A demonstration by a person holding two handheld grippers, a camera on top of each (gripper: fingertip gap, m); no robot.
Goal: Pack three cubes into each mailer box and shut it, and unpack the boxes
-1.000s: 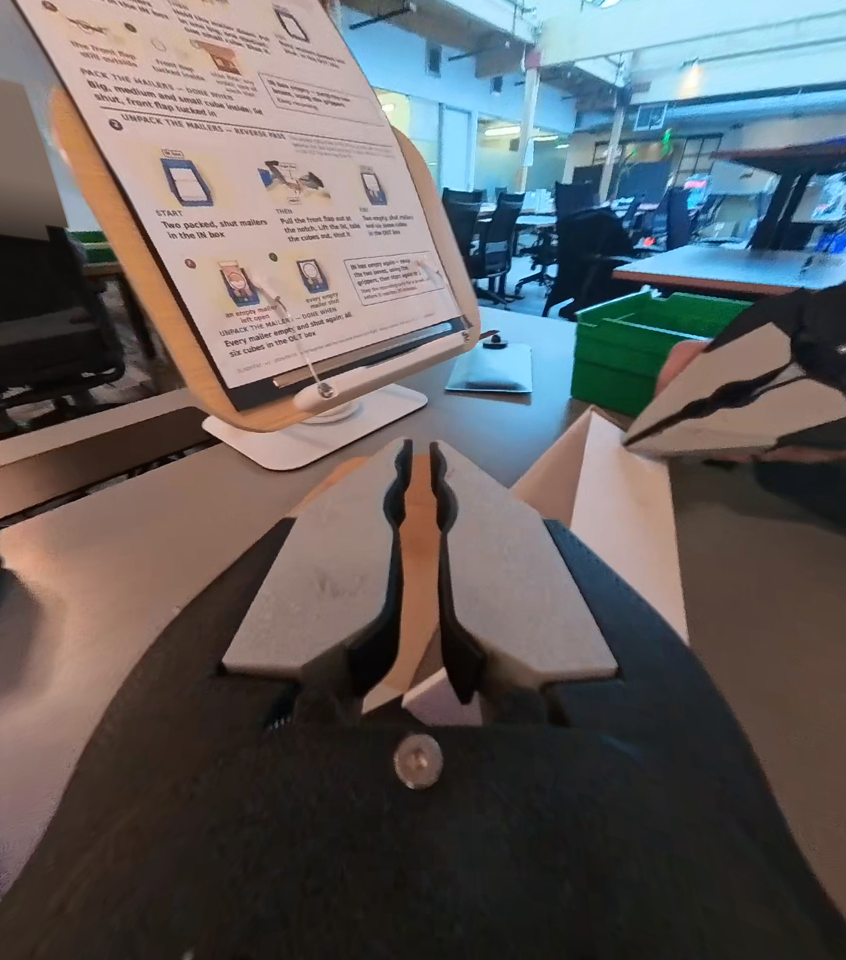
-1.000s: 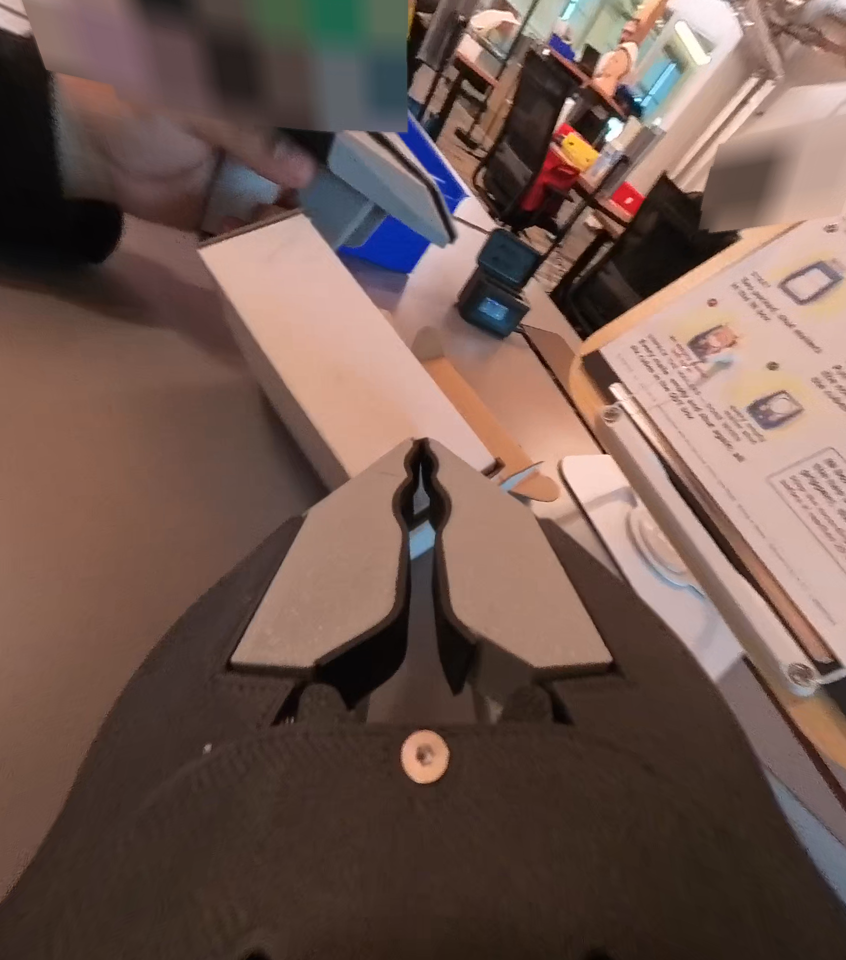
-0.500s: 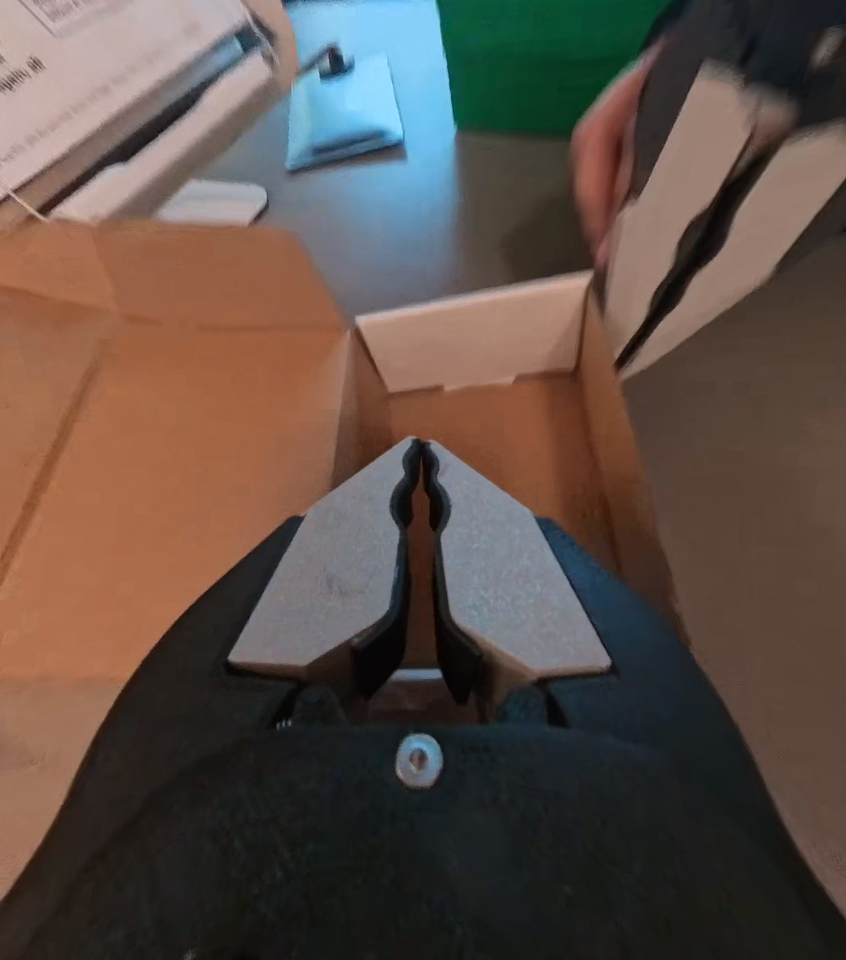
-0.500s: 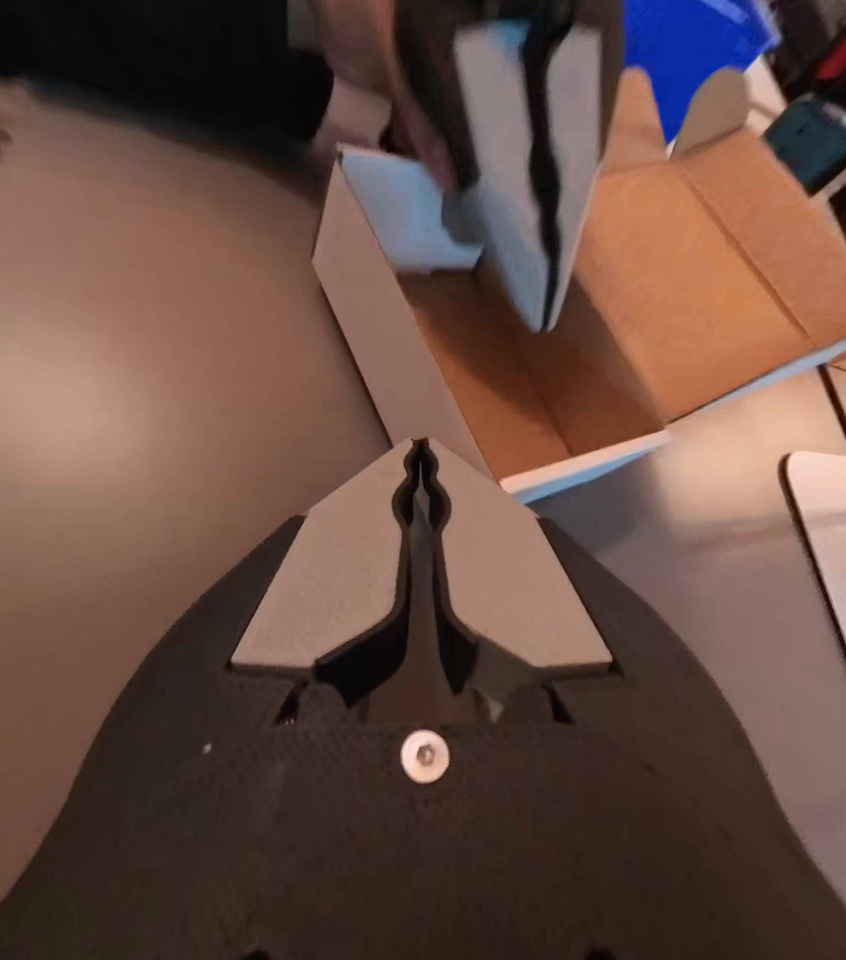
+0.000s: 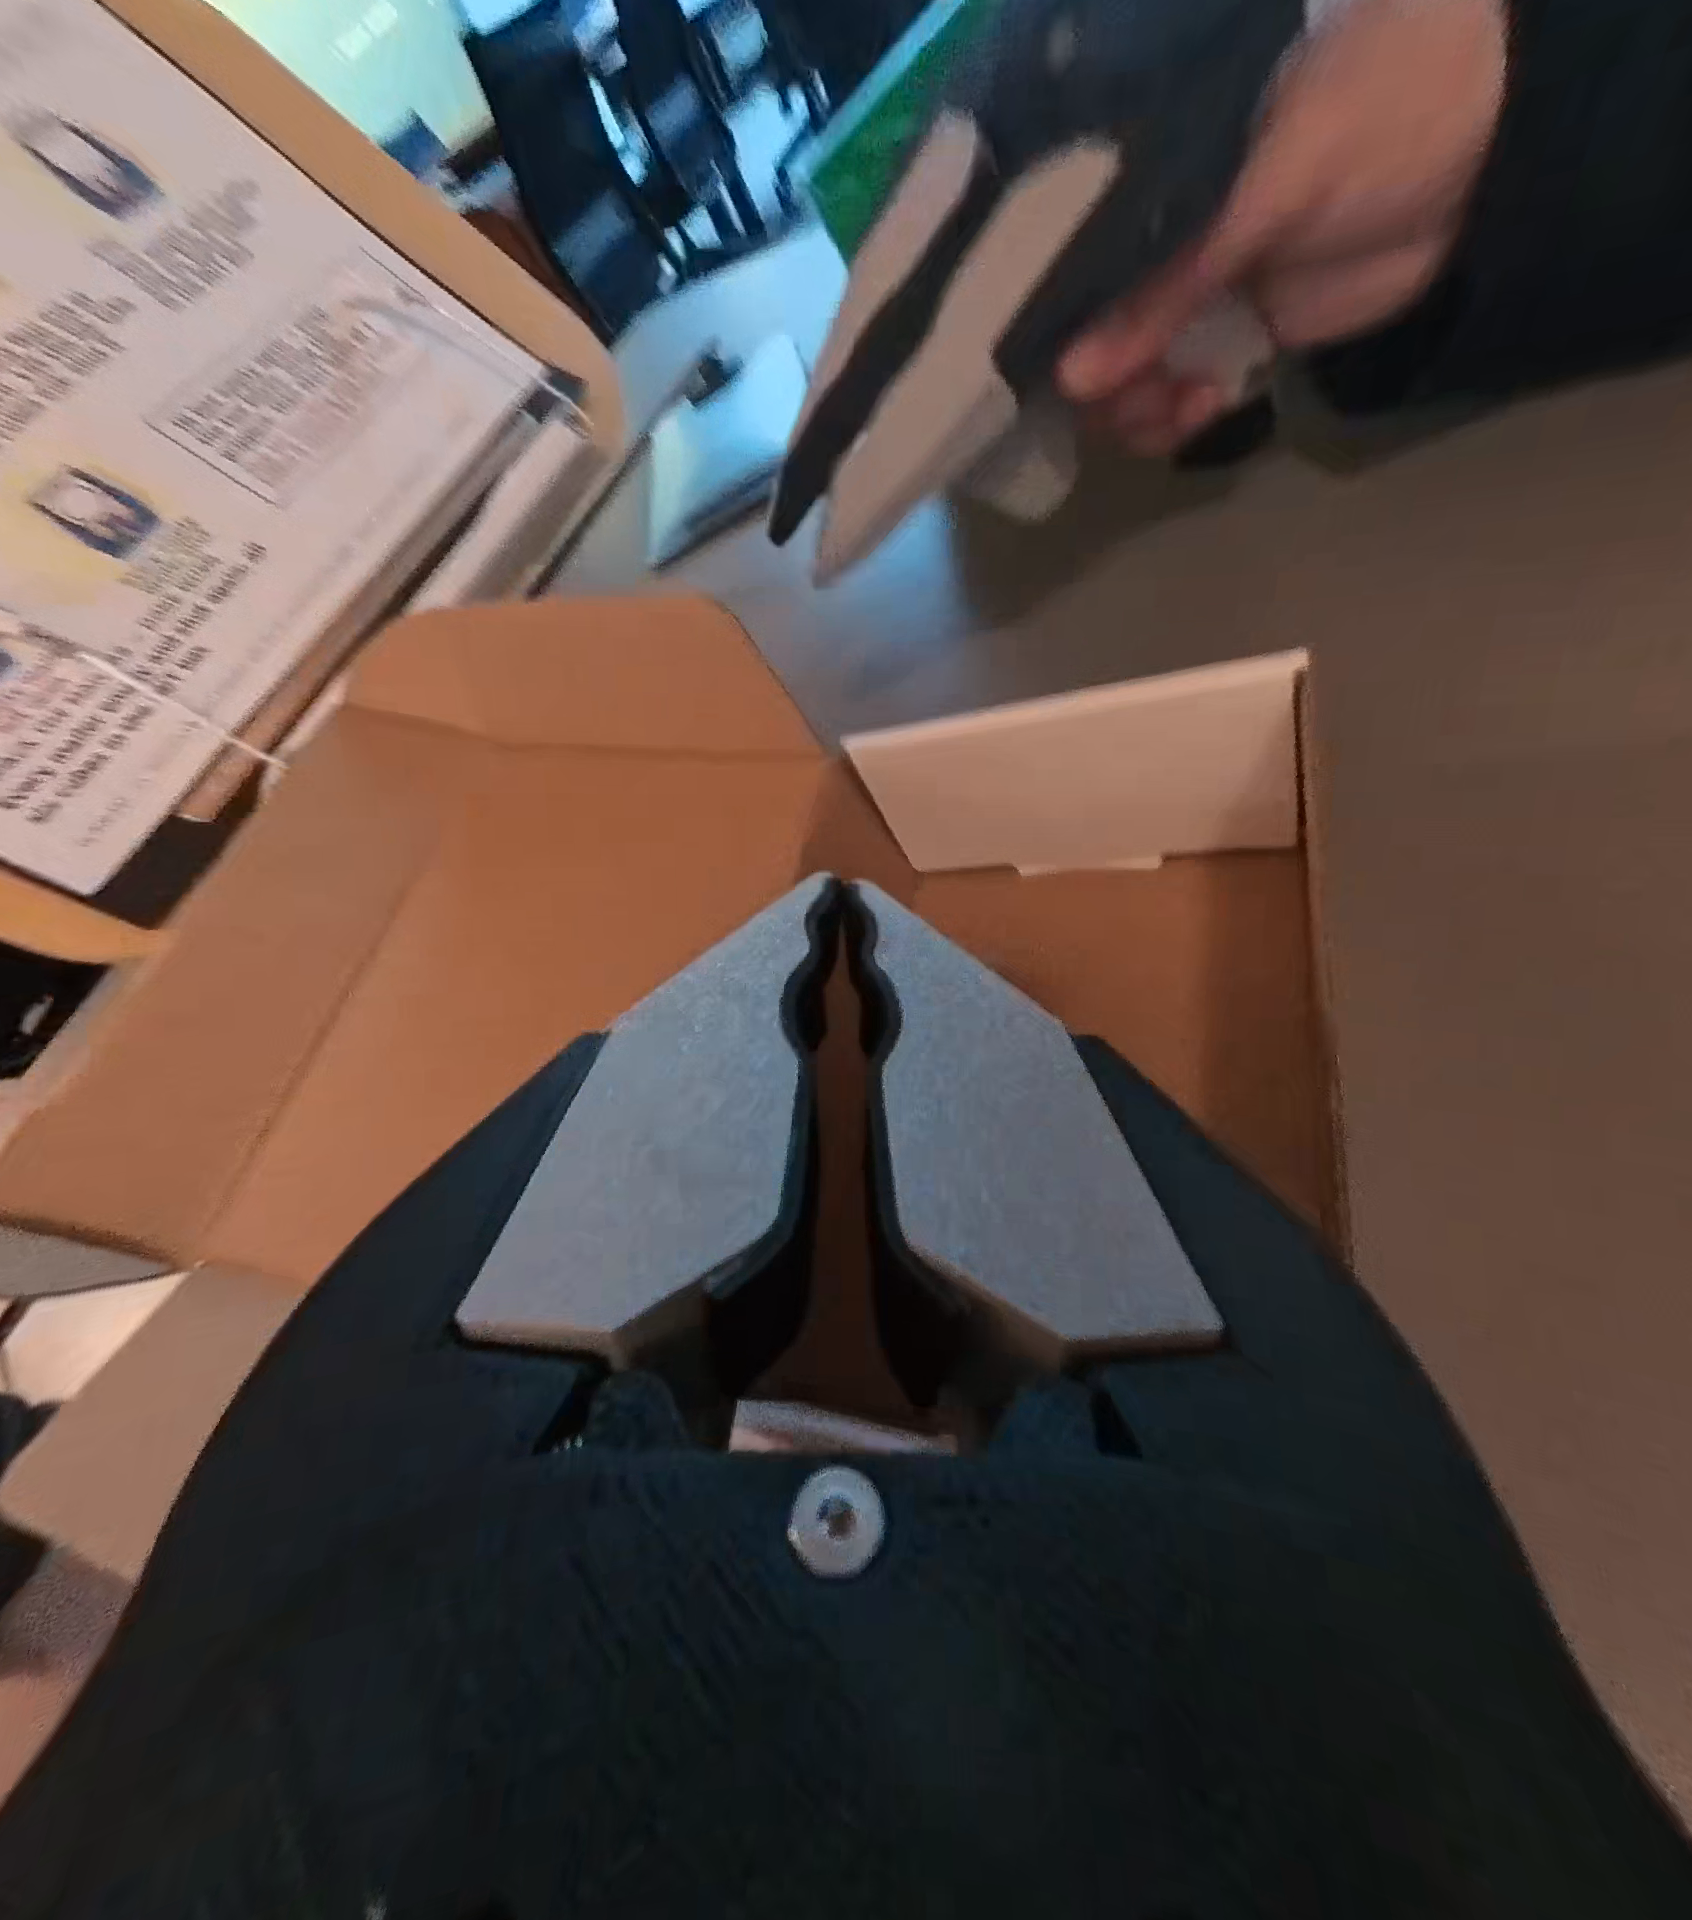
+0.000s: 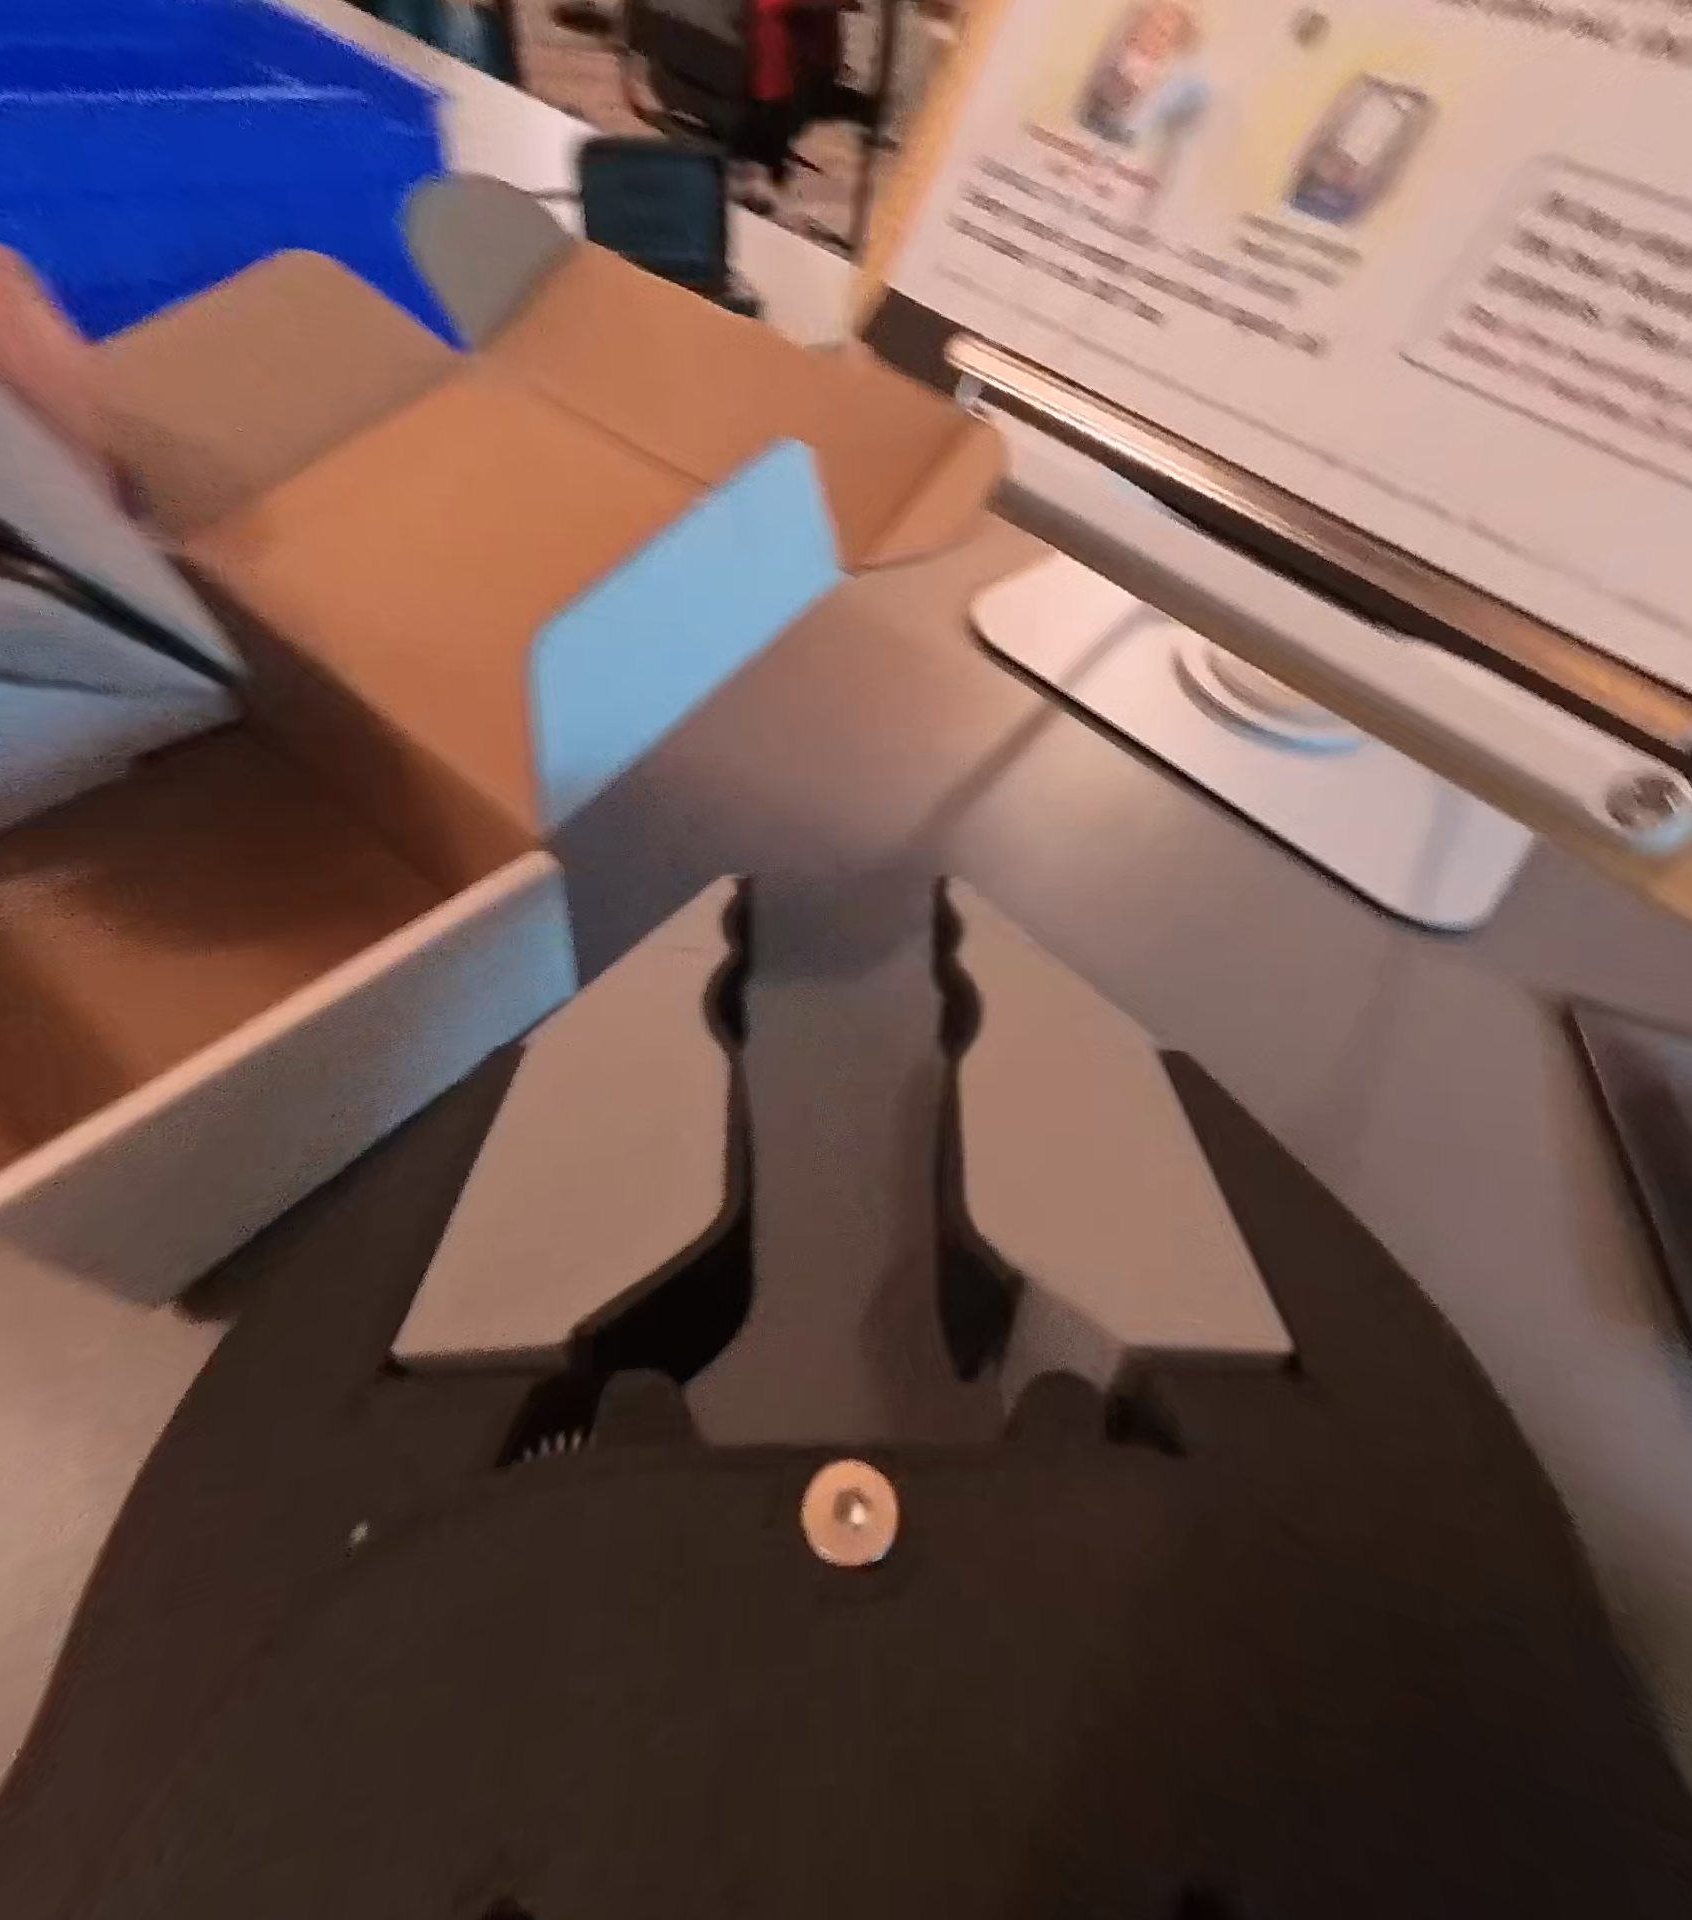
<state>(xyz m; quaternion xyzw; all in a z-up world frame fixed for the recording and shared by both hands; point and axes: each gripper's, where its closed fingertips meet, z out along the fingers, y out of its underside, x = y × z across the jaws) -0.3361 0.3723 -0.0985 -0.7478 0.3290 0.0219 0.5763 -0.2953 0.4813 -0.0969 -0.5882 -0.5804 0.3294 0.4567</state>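
Note:
An open mailer box [image 5: 1081,790], white outside and brown inside, lies on the grey table with its lid [image 5: 468,935] folded back to the left. No cube shows in the part of its inside that I can see. My left gripper [image 5: 840,888] is shut and hangs over the box's open tray. It shows at the left edge of the right wrist view [image 6: 0,592], over the box [image 6: 250,1081]. My right gripper [image 6: 840,894] is open and empty, over bare table just right of the box. In the left wrist view it [image 5: 811,540] is held above and beyond the box.
An instruction sheet [image 5: 146,416] on a wooden stand with a white base [image 6: 1289,748] stands right behind the box. A green bin [image 5: 873,156] is far right, a blue bin [image 6: 146,135] far left. A small black device [image 6: 655,208] and a flat grey pad [image 5: 717,457] lie nearby. Some 12 cm of space lies between my two pairs of fingers. The white base [image 6: 1289,748] lies some 25 cm from my right tips, 35 cm from my left tips.
My right gripper has opened and swung away from the box toward the stand. My left gripper has tilted up a little and stays shut over the open box.

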